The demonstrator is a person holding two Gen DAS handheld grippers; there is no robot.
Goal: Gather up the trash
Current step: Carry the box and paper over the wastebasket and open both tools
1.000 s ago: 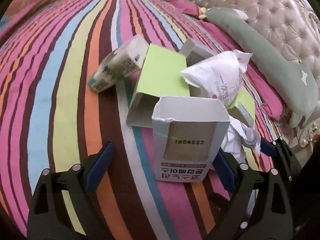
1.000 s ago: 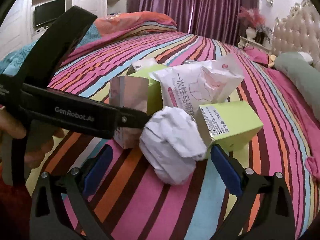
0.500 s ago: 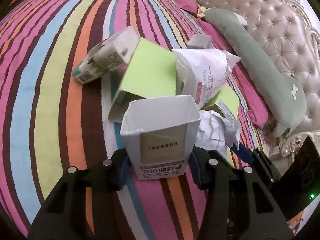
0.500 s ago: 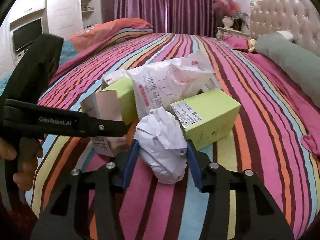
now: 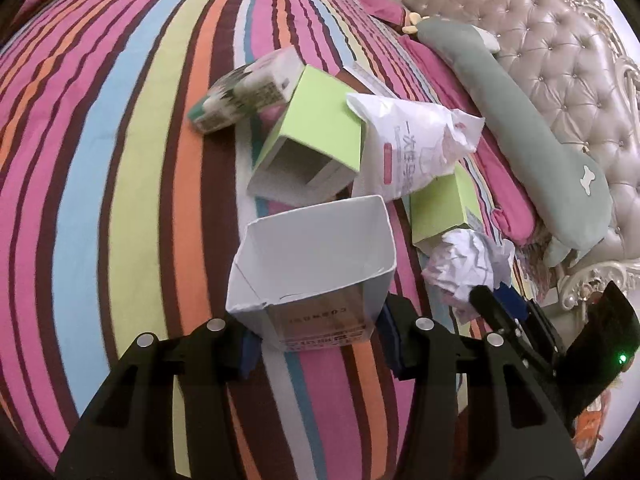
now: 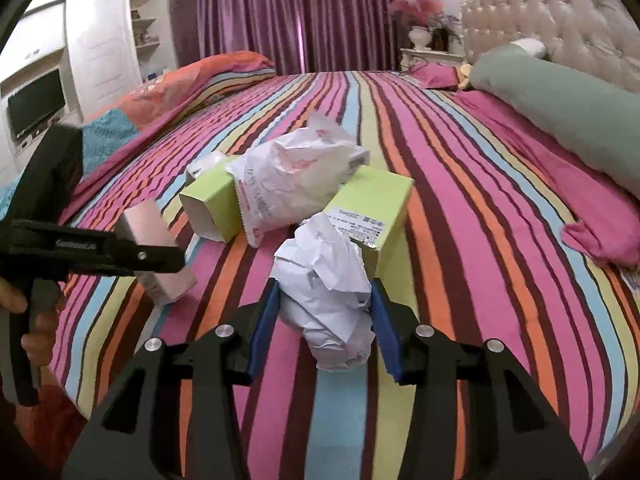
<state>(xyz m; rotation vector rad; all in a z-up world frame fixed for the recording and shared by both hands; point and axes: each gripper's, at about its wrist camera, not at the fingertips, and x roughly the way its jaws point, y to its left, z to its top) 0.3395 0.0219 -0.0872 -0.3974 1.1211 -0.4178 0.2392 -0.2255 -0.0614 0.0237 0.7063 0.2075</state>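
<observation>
striped bedspread [image 6: 460, 200] | green bolster pillow [image 5: 532, 120] along tufted headboard [image 5: 560, 40] | purple curtains [image 6: 300, 12] behind | TV [image 6: 34, 106] far left | flower vase [image 6: 418, 34] on nightstand

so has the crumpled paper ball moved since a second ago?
Yes. The paper ball, clamped in the right claw, sits lifted clear of the striped bedspread, away from the green box.

The right gripper [image 6: 325, 326] clamps a crumpled paper ball [image 6: 326, 292] between its blue pads. Just beyond it lies a green box [image 6: 374, 210], left of it the left gripper [image 6: 100, 250].
</observation>
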